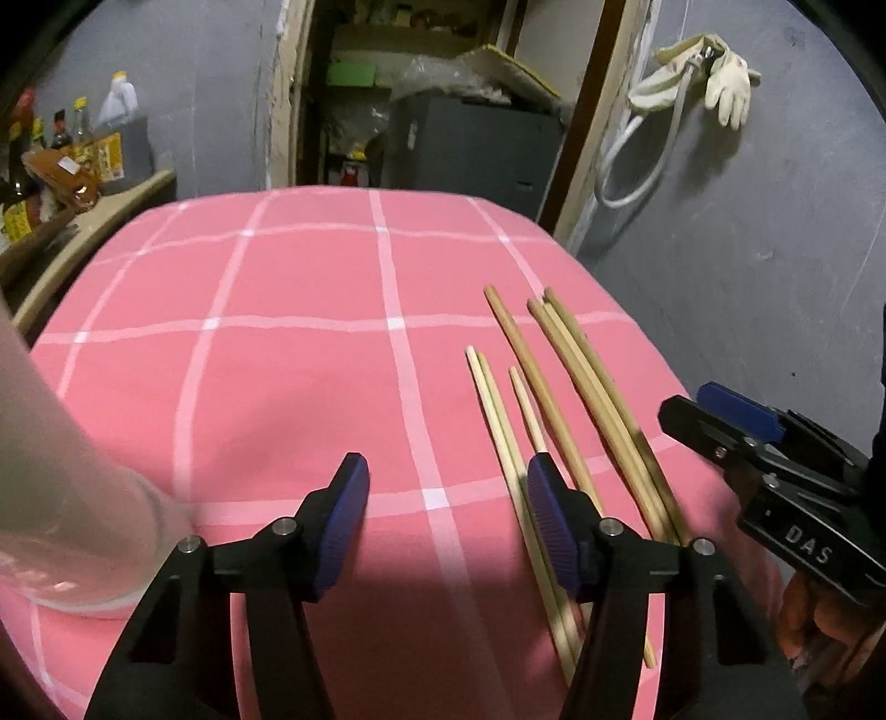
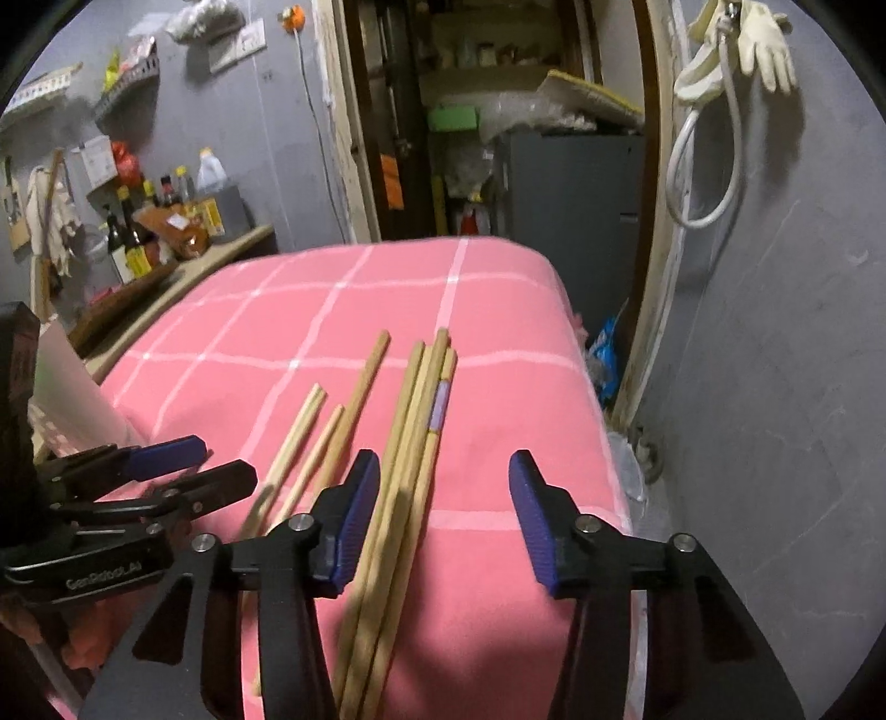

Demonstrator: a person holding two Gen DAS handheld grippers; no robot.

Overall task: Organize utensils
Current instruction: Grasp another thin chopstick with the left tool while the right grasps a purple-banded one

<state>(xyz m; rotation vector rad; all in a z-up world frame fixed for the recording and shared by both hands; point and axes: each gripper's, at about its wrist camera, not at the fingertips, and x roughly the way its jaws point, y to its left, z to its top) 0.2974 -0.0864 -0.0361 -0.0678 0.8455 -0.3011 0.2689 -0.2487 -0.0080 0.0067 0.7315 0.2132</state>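
Several wooden chopsticks [image 1: 559,387] lie side by side on the right part of a pink checked tablecloth [image 1: 288,382]; they also show in the right wrist view [image 2: 410,421]. A clear glass cup [image 1: 50,498] stands at the near left. My left gripper [image 1: 448,487] is open and empty, its right finger over the paler chopsticks. My right gripper [image 2: 443,498] is open and empty, low over the longer chopsticks, its left finger beside them. The right gripper also shows at the right in the left wrist view [image 1: 720,421].
A shelf with sauce bottles [image 2: 133,232] stands beyond the table's far left edge. An open storeroom doorway with a grey cabinet [image 2: 570,205] lies behind the table. A grey wall with hanging gloves [image 2: 758,44] and a hose is on the right.
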